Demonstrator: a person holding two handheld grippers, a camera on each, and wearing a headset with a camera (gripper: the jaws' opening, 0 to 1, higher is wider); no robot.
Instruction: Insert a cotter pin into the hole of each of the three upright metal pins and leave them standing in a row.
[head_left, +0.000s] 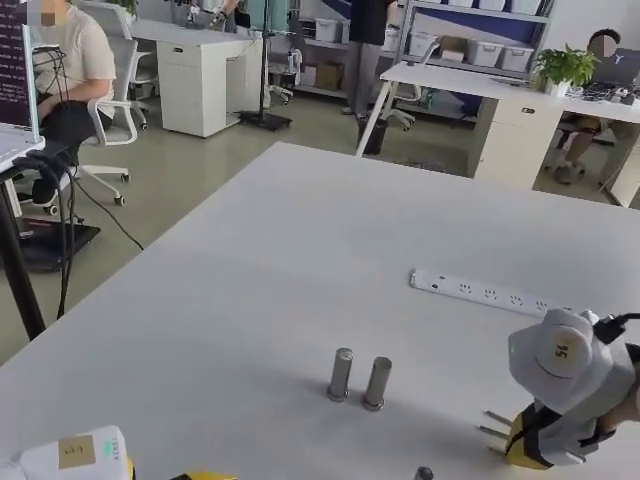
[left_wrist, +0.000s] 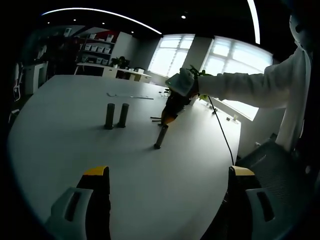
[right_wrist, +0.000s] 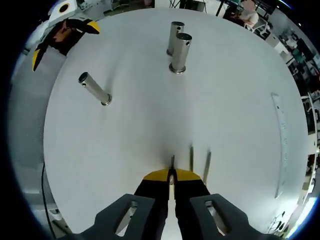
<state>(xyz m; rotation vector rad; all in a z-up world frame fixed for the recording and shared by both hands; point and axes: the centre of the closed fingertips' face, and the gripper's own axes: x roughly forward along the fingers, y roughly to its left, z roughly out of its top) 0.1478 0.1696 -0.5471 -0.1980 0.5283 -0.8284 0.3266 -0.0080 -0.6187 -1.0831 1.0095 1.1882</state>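
On table (head_left: 250, 280), metal pins (left_wrist: 123, 115) upright, cotter pins (right_wrist: 191, 159) flat

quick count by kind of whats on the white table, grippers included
metal pins: 3
cotter pins: 3
power strip: 1
hand-held grippers, left and right: 2
total: 9

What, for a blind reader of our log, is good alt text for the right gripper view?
The right gripper, jaws shut on a cotter pin lying on the white table, beside two more cotter pins. Beyond stand three upright metal pins, two close together, one apart toward the left gripper.
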